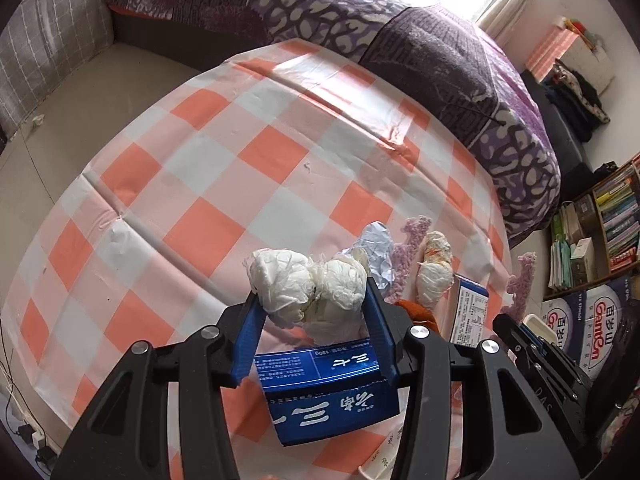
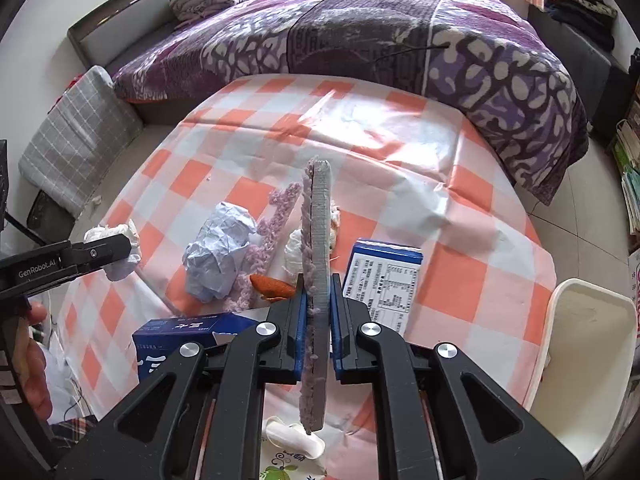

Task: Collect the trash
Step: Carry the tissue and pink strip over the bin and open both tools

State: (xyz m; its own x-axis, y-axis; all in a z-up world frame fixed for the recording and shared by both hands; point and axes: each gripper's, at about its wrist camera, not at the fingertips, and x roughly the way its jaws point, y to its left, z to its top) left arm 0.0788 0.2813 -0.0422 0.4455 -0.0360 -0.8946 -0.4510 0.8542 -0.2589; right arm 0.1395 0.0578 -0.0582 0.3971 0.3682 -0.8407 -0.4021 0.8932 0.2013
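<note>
1. In the left wrist view, a crumpled white tissue wad [image 1: 310,290] is clamped between the blue pads of the left gripper [image 1: 316,300] at the lower centre of the frame, raised above a table covered with an orange, pink and white checked cloth [image 1: 224,184].
2. A dark blue cardboard box with white characters [image 1: 332,396] is seen just below that wad, lying on the cloth.
3. In the right wrist view, a flat grey foam strip edged with lilac fuzzy yarn [image 2: 318,280] is pinched on edge by the right gripper [image 2: 319,308], its jaws drawn narrow around the strip at the centre of the frame.
4. Left of the strip, a crumpled pale blue paper ball [image 2: 222,250] is seen on the cloth, with a lilac fuzzy yarn piece [image 2: 268,236] just beside it and an orange peel scrap [image 2: 274,286] lower down.
5. A blue and white printed carton [image 2: 384,280] lies flat just right of the strip.
6. A cream plastic bin [image 2: 588,364] is seen at the lower right edge, beside the table.
</note>
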